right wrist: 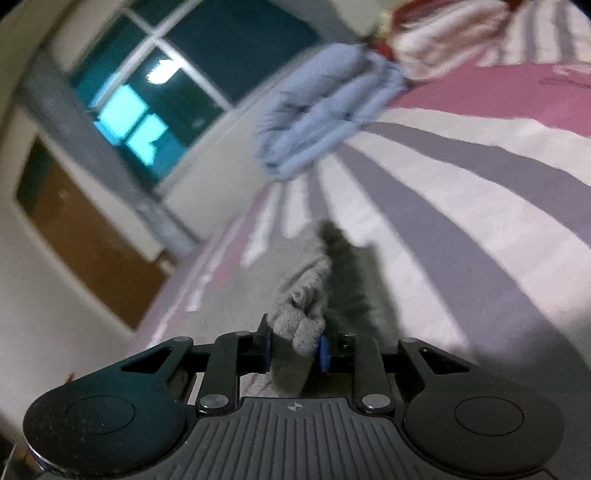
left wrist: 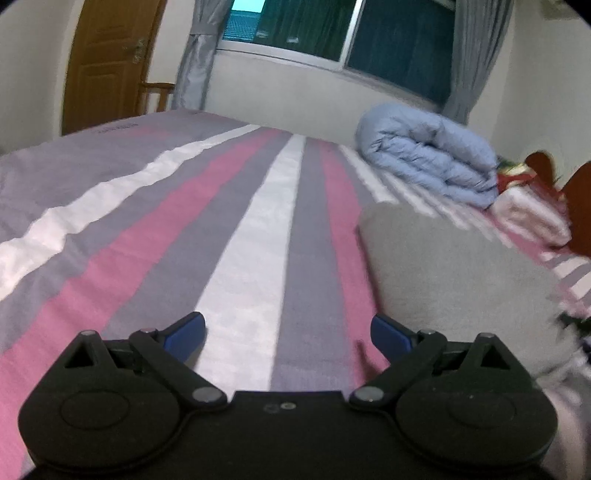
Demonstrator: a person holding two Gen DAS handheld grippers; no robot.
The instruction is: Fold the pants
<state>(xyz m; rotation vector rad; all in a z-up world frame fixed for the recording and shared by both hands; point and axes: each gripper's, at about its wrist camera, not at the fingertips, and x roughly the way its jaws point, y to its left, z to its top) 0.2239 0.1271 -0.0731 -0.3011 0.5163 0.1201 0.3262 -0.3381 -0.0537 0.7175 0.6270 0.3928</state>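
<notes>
Black gripper bodies fill the foreground of both wrist views. Bed (left wrist: 155, 236): striped cover in pink, grey and white, spanning both views. Blue quilt (left wrist: 432, 158): rolled, at the far right of the bed below the window (left wrist: 369, 33). Grey pants (left wrist: 454, 269): lying on the bed, just right of the left gripper (left wrist: 288, 334); in the right wrist view 1 bunched fold (right wrist: 303, 325) rises between the blue pads. Left gripper: jaws spread wide, nothing between them, over the bare cover. Right gripper (right wrist: 294, 347): jaws narrowed onto the pants fold, pads pressing the fabric on both sides.
</notes>
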